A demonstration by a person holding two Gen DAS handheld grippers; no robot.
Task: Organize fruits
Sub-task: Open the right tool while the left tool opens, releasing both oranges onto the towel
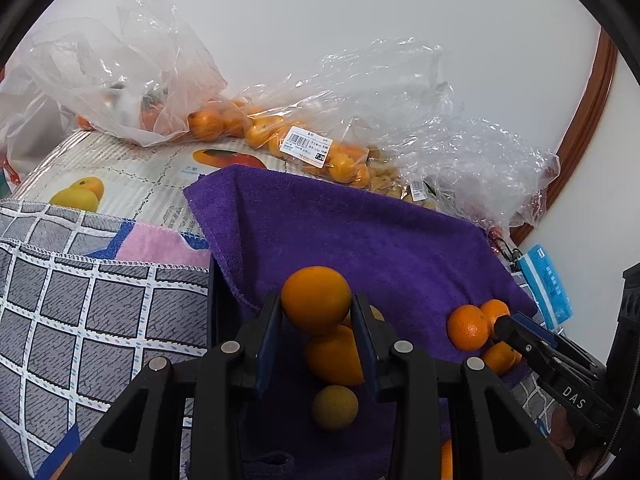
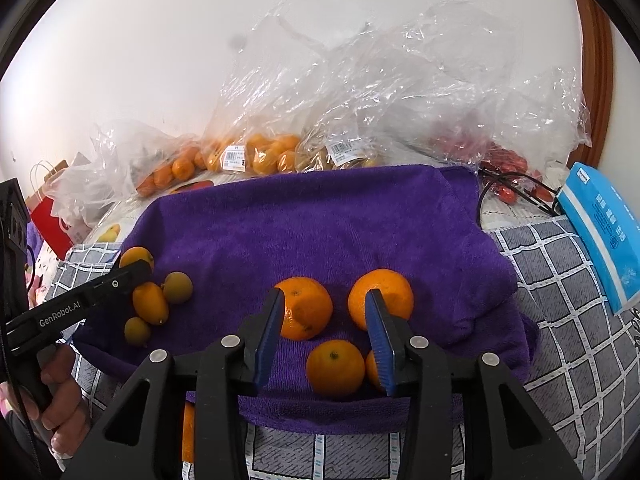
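Your left claw (image 1: pixel 316 316) is clenched on a round orange fruit (image 1: pixel 315 299), pinched between its two blue-padded fingers and lifted above the purple towel (image 1: pixel 360 232). Just below that claw, on the towel, lie an elongated orange fruit (image 1: pixel 334 354) and a smaller greenish-yellow one (image 1: pixel 335 407). Your right claw (image 2: pixel 324 320) is released, its fingers spread wide over four mandarins on the same towel: one mandarin (image 2: pixel 306 308) touches the inner side of its left finger, another (image 2: pixel 380 298) sits partly behind its right finger, and a third (image 2: pixel 335 367) rests between the fingers, nearer the camera. A fourth is mostly hidden behind the right finger.

Beyond both claws, at the far edge of the towel, clear plastic bags (image 2: pixel 360 92) of oranges with barcode labels slump against a plain white wall (image 1: pixel 360 20). Under the towel lies a grey checked cloth (image 2: pixel 560 320), and farther left of your left claw a mat printed with fruit pictures (image 1: pixel 132 176). To the right of your right claw a blue packet (image 2: pixel 604 232) rests on the checked cloth, near a curved wooden frame (image 2: pixel 596 60).
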